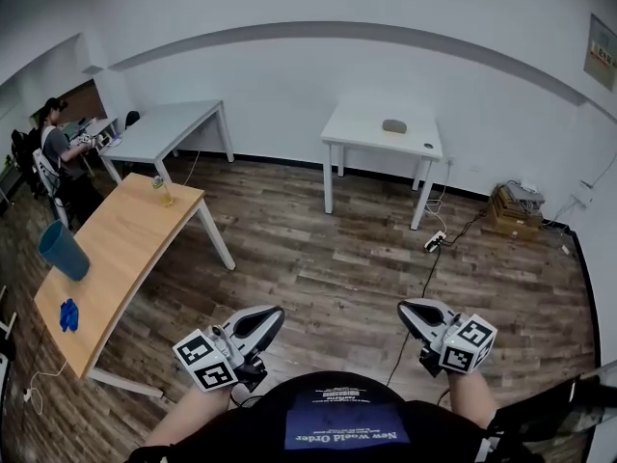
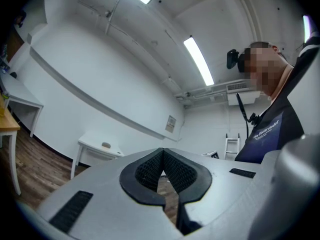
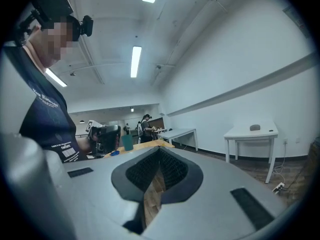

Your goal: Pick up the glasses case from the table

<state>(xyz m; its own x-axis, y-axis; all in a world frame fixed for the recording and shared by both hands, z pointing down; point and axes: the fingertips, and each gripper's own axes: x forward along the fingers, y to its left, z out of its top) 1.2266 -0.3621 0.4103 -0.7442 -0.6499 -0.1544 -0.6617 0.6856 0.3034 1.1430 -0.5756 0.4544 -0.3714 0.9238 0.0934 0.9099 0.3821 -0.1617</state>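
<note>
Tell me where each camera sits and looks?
Head view: on the person's head, looking down at brown wooden floor; left gripper, right gripper, dark shirt show.
Left gripper view: on that gripper, facing the white wall; shut jaws, shirt at right.
Right gripper view: on that gripper, facing the room; shut jaws, shirt at left.
Shared: all see the grey oval glasses case on the white table.

"New World Order" in white print, upside down on the person's dark shirt (image 1: 347, 422) at six o'clock, wall poster (image 1: 600, 51) at two o'clock was illegible
</note>
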